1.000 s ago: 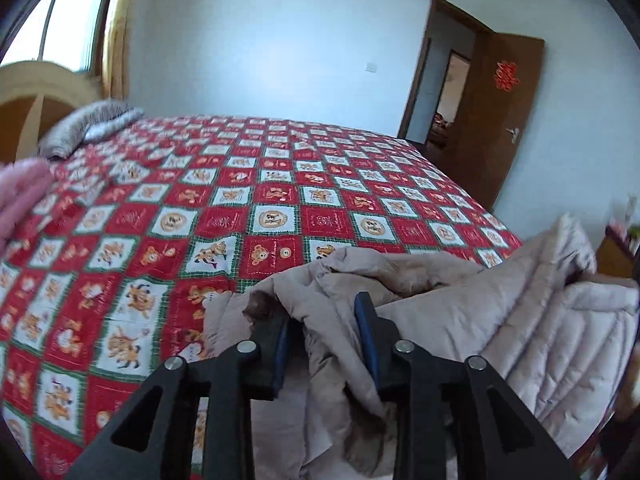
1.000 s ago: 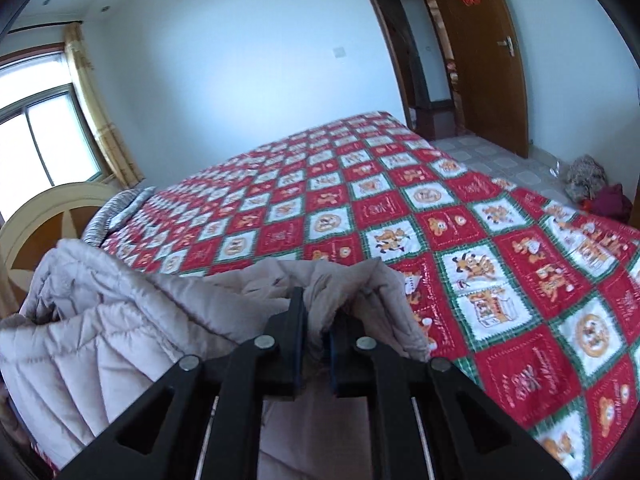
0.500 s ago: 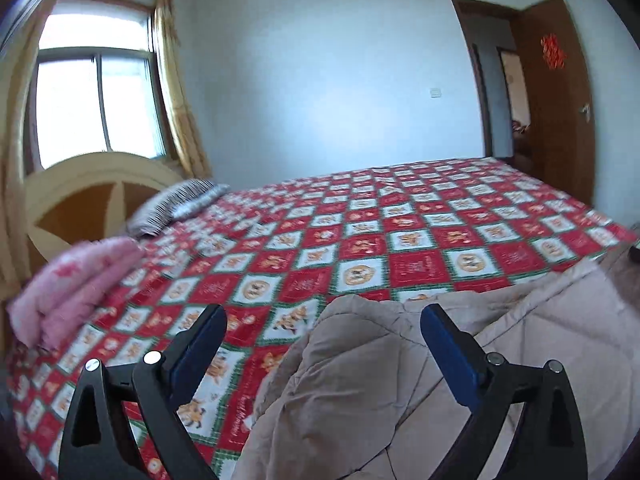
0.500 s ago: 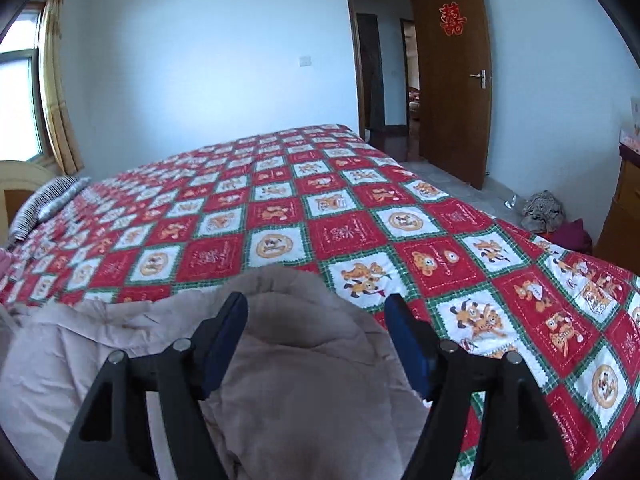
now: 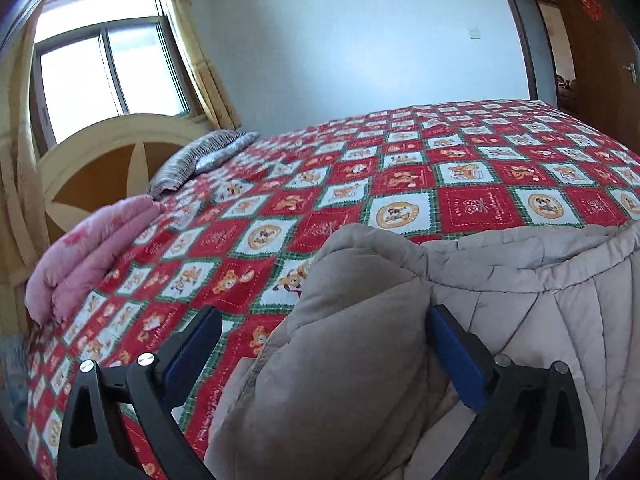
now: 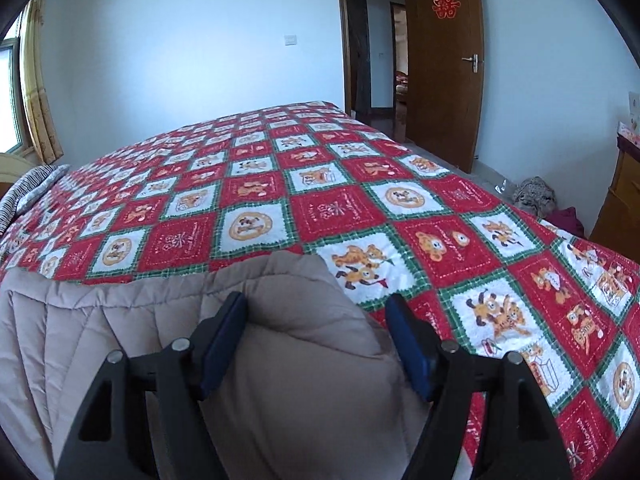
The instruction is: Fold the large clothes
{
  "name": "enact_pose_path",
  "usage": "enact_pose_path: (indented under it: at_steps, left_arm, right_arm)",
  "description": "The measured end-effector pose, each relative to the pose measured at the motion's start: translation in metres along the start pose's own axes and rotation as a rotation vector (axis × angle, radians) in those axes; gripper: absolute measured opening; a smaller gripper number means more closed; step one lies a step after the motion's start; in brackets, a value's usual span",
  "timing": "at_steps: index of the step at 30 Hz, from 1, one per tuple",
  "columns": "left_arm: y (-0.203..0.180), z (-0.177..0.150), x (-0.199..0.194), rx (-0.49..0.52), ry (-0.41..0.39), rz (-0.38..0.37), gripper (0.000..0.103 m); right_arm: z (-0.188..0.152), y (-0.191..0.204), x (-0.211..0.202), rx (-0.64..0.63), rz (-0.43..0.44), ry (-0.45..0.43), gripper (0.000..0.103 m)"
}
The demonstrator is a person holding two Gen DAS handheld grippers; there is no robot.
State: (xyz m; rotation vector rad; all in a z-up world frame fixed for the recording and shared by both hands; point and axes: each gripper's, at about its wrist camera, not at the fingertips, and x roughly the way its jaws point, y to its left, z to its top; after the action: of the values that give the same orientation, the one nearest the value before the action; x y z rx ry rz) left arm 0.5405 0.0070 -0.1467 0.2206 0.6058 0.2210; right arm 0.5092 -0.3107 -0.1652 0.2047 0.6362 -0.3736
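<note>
A beige quilted padded coat (image 5: pixel 500 300) lies on the near edge of a bed with a red, white and green patchwork cover (image 5: pixel 440 184). My left gripper (image 5: pixel 324 320) is open, its blue-padded jaws spread wide around the coat's left corner fold. The coat also shows in the right wrist view (image 6: pixel 120 320). My right gripper (image 6: pixel 318 304) is open too, jaws astride the coat's right corner, near the bed cover (image 6: pixel 360 208).
A folded pink blanket (image 5: pixel 88 252) and a striped pillow (image 5: pixel 200 160) lie at the bed's left by a round wooden headboard (image 5: pixel 100 160). A brown open door (image 6: pixel 444 72), a wooden cabinet (image 6: pixel 620 200) and clothes on the floor (image 6: pixel 536 196) are at the right.
Both grippers were shut on the coat's corners a second ago; they have let go, opened wide, and now sit lower over the corners lying on the bed.
</note>
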Motion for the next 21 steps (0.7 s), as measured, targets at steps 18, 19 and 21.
enact_pose_path:
  at_steps: [18,19,21]
  left_arm:
    - [0.008,-0.003,0.043,-0.094,0.172,-0.091,0.102]
    - [0.008,-0.003,0.044,-0.092,0.175,-0.090,0.102]
    - [0.006,-0.002,0.047,-0.081,0.189,-0.085,0.102]
  right_arm:
    - [0.000,0.026,0.045,-0.115,-0.106,0.147,0.083]
    - [0.000,0.025,0.045,-0.112,-0.101,0.155,0.083]
    - [0.006,0.020,0.041,-0.089,-0.065,0.158,0.083]
